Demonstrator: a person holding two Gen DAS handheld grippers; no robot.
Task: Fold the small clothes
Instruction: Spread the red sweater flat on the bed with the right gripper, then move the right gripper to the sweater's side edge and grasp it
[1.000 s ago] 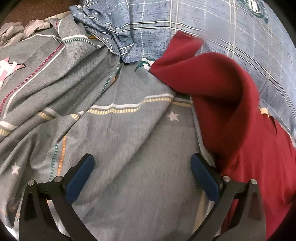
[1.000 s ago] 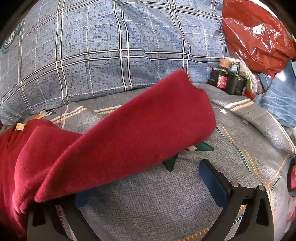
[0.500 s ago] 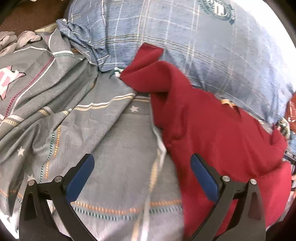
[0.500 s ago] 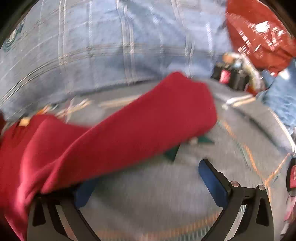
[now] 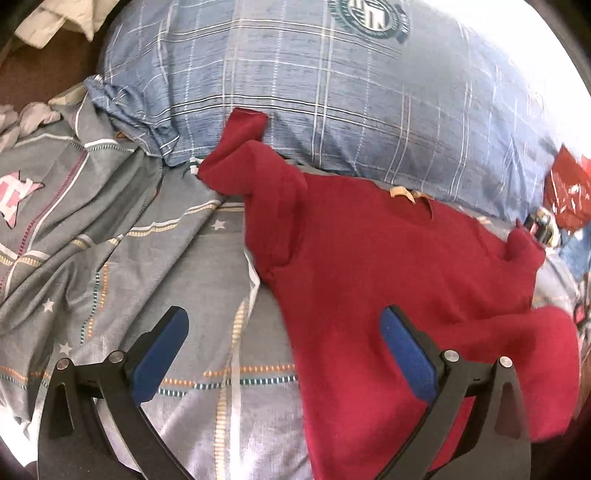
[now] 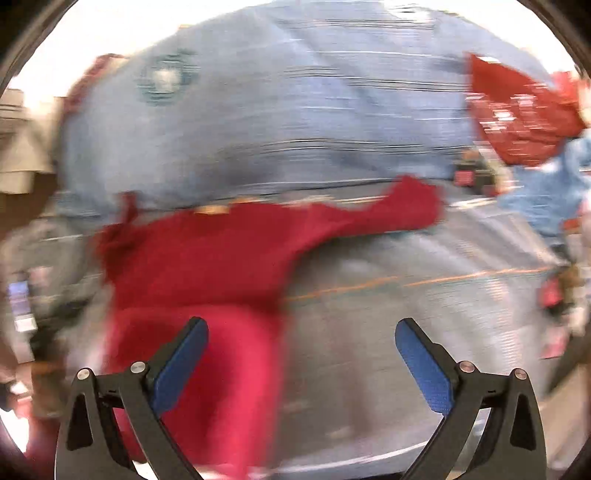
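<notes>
A small dark red sweater [image 5: 369, 266] lies spread on the grey patterned bedsheet [image 5: 147, 295], neck label toward the pillow. Its left sleeve [image 5: 240, 147] bends up against the pillow; the bottom hem is folded up at the right. My left gripper [image 5: 284, 332] is open and empty above the sweater's left edge. In the blurred right wrist view the sweater [image 6: 207, 266] lies with one sleeve [image 6: 406, 206] stretched right. My right gripper [image 6: 301, 343] is open and empty above the sweater's right edge.
A blue plaid pillow [image 5: 332, 92] lies behind the sweater. A red plastic bag [image 6: 517, 114] and small dark bottles [image 5: 543, 225] sit at the right. Crumpled grey bedding [image 5: 55, 184] lies to the left, pale clothes [image 5: 55, 18] at the far left.
Both grippers have pulled back and away from the sweater. The right gripper no longer has the sleeve draped over it; the sleeve now lies stretched on the bed. The right view is blurred by motion.
</notes>
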